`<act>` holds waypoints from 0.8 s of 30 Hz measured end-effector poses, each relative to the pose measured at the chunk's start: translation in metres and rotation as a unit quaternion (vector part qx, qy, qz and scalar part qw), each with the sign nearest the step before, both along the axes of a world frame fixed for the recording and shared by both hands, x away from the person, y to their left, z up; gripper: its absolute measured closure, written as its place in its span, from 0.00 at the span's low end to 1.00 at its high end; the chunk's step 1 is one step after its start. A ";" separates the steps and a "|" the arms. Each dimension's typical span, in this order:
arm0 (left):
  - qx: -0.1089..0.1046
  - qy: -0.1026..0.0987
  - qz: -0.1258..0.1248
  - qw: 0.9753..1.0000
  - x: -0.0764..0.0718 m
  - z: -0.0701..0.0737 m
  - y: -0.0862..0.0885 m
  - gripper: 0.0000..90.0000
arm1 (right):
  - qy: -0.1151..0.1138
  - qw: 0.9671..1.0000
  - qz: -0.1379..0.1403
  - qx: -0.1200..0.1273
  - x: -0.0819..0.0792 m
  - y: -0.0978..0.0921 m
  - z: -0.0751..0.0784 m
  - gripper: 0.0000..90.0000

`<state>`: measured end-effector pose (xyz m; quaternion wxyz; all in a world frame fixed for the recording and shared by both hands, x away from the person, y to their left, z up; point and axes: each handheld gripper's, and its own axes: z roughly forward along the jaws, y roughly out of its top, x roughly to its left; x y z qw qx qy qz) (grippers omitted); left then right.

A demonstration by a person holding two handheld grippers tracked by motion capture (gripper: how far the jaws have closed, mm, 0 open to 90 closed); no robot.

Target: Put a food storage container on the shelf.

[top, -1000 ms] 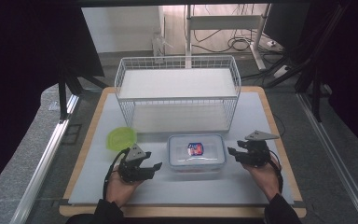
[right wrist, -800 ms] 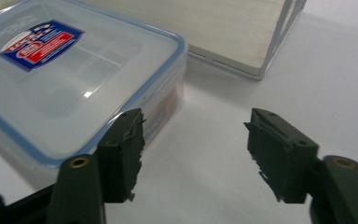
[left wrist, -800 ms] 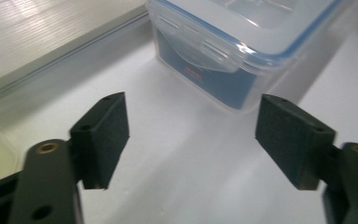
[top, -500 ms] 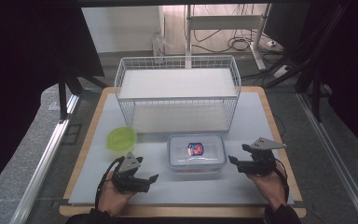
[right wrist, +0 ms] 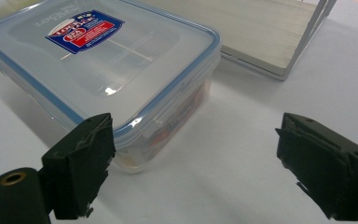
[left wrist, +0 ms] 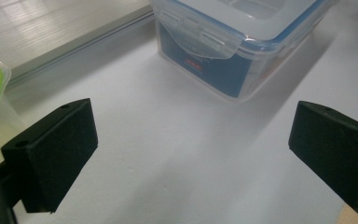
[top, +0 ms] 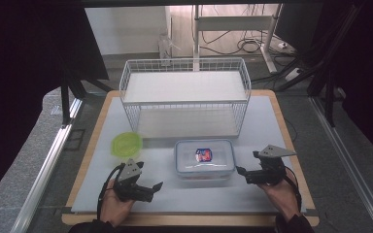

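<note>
The clear rectangular plastic food container with a blue-rimmed snap lid carries a blue, red and white sticker label on its lid; in the right gripper view the label's print is too small and slanted to read. Along the lid's far edge, embossed letters seem to begin with "LOCK", though the rest cannot be made out. In the high view the same label shows as a coloured patch without legible words.
</note>
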<state>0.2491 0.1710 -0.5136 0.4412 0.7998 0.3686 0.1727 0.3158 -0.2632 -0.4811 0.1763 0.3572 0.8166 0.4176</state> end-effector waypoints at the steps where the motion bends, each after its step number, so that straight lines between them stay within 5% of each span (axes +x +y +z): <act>1: 0.000 0.000 0.000 1.000 0.001 -0.001 0.000 0.01 | 0.000 1.000 0.000 0.000 0.000 0.000 0.000 0.12; 9: -0.001 -0.007 -0.018 1.000 0.005 0.002 -0.007 0.02 | -0.009 1.000 0.003 0.000 0.000 0.001 0.003 0.11; 15: 0.005 -0.015 -0.039 0.999 0.011 0.004 -0.015 0.02 | 0.006 1.000 0.021 -0.008 0.003 0.004 0.004 0.10; 24: -0.029 0.008 -0.048 0.998 0.032 0.021 -0.021 0.04 | 0.034 0.999 0.034 0.009 0.009 0.014 0.009 0.10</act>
